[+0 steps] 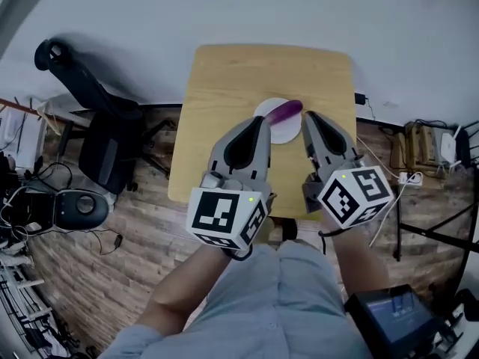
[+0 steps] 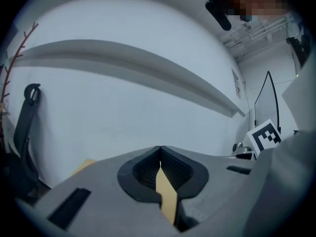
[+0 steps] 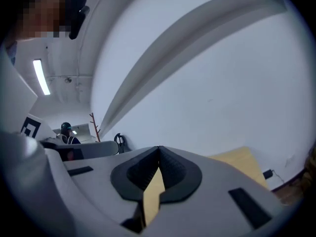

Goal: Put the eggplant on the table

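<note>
A purple eggplant (image 1: 284, 112) lies on a white plate (image 1: 278, 128) near the middle of the small wooden table (image 1: 224, 73). Both grippers are held high above the table's near edge, pointing level toward the wall. My left gripper (image 1: 260, 120) is shut with nothing between its jaws, and its own view (image 2: 160, 149) shows the tips touching. My right gripper (image 1: 308, 117) is also shut and empty, its tips meeting in its own view (image 3: 158, 149). Neither touches the eggplant.
A black office chair (image 1: 101, 126) stands left of the table. Cables and a power strip (image 1: 410, 176) lie on the wooden floor at right, with equipment (image 1: 71, 209) at left. A white wall (image 2: 123, 107) fills both gripper views.
</note>
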A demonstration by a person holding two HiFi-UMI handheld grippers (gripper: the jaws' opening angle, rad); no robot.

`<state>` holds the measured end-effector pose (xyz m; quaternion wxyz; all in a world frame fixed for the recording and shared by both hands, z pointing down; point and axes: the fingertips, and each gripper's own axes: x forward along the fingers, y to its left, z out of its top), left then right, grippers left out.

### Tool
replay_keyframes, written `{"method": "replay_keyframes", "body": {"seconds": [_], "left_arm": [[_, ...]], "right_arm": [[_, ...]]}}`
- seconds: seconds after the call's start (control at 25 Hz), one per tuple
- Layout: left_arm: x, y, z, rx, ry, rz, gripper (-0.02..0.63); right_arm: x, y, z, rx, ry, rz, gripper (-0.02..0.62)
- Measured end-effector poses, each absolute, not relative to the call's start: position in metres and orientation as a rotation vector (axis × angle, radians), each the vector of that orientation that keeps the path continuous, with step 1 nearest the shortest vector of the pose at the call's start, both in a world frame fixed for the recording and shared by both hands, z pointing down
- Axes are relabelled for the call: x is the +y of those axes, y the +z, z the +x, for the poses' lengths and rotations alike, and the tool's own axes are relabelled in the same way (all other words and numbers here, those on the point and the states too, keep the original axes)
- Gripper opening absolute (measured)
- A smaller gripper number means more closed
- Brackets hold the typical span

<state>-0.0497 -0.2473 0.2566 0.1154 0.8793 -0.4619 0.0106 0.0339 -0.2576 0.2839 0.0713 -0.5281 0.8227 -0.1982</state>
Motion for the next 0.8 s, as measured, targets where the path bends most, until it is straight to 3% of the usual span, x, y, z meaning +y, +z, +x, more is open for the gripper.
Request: {"method": "replay_keyframes", "body": {"seconds": [0.32,0.8], "left_arm": [[-0.237,0.219,-0.063,-1.474,-0.091,2.608,0.008],[-0.239,0.202,-0.069,-1.511,-0.143,2.654,0.008]], "right_arm": [[-0.247,0.235,0.009,2.557,-0.329,-1.616,0.002],[-0.24,0.228,-0.007,2.594,-0.275,-1.597,0.0]]}}
